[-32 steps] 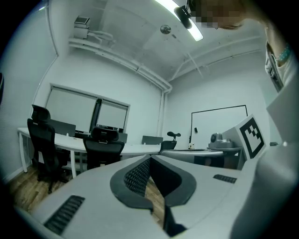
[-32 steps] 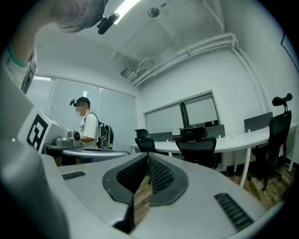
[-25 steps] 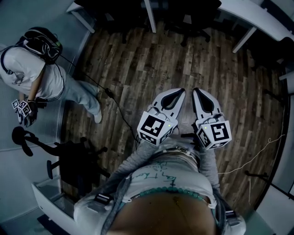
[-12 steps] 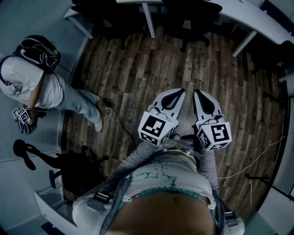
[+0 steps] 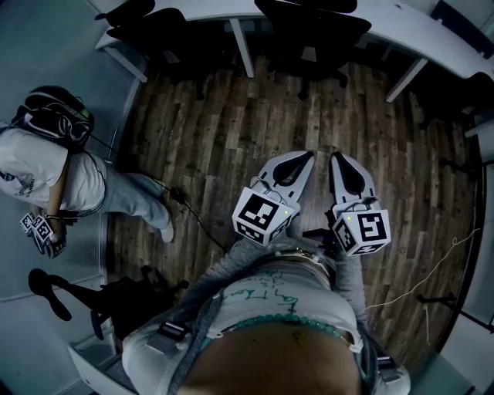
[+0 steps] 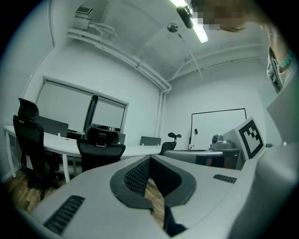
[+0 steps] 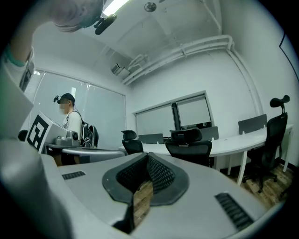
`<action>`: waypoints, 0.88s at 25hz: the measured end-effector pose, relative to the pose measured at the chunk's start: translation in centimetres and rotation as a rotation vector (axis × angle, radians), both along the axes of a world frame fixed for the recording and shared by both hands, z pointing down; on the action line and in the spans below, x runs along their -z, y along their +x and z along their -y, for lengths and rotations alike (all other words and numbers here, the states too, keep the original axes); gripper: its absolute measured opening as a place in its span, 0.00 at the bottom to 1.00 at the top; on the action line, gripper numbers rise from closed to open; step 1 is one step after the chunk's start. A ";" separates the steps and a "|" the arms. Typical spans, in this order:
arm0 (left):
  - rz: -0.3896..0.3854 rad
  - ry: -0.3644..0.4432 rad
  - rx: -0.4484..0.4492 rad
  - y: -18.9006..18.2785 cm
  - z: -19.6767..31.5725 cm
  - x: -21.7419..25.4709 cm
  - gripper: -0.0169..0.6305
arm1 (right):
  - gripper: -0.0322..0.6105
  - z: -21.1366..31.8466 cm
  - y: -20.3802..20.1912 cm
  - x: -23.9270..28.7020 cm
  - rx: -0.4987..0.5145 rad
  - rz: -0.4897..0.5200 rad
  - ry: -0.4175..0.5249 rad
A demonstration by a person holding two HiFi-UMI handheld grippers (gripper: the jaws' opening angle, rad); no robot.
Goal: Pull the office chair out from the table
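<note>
At the wearer's waist, closest to the head camera, the grey-white left gripper (image 5: 307, 156) and the matching right gripper (image 5: 336, 156) lie side by side, each carrying a black-and-white marker cube. Both point level over the dark wood-plank floor (image 5: 231, 116). Each gripper's own view shows its ribbed black jaws brought together at the tips, with nothing between them.

Farther out, a thin black cable (image 5: 197, 212) trails across the planks. Beside it, at the left edge, stands a second person in a white shirt (image 5: 54, 173) who wears a dark backpack (image 5: 54, 116).

At the far side of the floor, the black high-backed office chair (image 5: 312, 31) is tucked against the long white curved table (image 5: 440, 46), well apart from both grippers. A second black chair (image 5: 150, 23) sits at the same table, further left.
</note>
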State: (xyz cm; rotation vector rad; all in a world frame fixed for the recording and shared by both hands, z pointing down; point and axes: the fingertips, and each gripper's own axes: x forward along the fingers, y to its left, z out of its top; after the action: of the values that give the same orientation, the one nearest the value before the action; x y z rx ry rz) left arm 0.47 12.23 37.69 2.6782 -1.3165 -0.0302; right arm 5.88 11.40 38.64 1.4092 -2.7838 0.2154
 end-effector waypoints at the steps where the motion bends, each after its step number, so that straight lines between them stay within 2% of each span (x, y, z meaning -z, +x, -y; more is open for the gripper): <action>1: -0.005 -0.004 -0.003 -0.3 0.5 0.0 0.04 | 0.08 0.5 -0.3 0.0 -0.008 0.002 0.001; 10: -0.024 -0.026 -0.021 -4.6 3.5 -0.8 0.04 | 0.08 3.2 -4.1 -1.0 -0.020 0.010 -0.031; 16: -0.031 -0.064 -0.031 -6.0 4.5 -1.6 0.04 | 0.08 4.1 -5.9 -1.1 -0.017 0.005 -0.049; 22: -0.040 -0.058 -0.026 -7.0 6.4 -1.0 0.04 | 0.08 5.9 -7.1 -0.8 -0.005 0.004 -0.053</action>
State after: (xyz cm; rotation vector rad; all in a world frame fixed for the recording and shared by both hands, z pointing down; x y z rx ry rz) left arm -6.53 5.78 38.72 2.6324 -1.2510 -0.0416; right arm -1.21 5.51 39.44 1.4053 -2.7563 0.2892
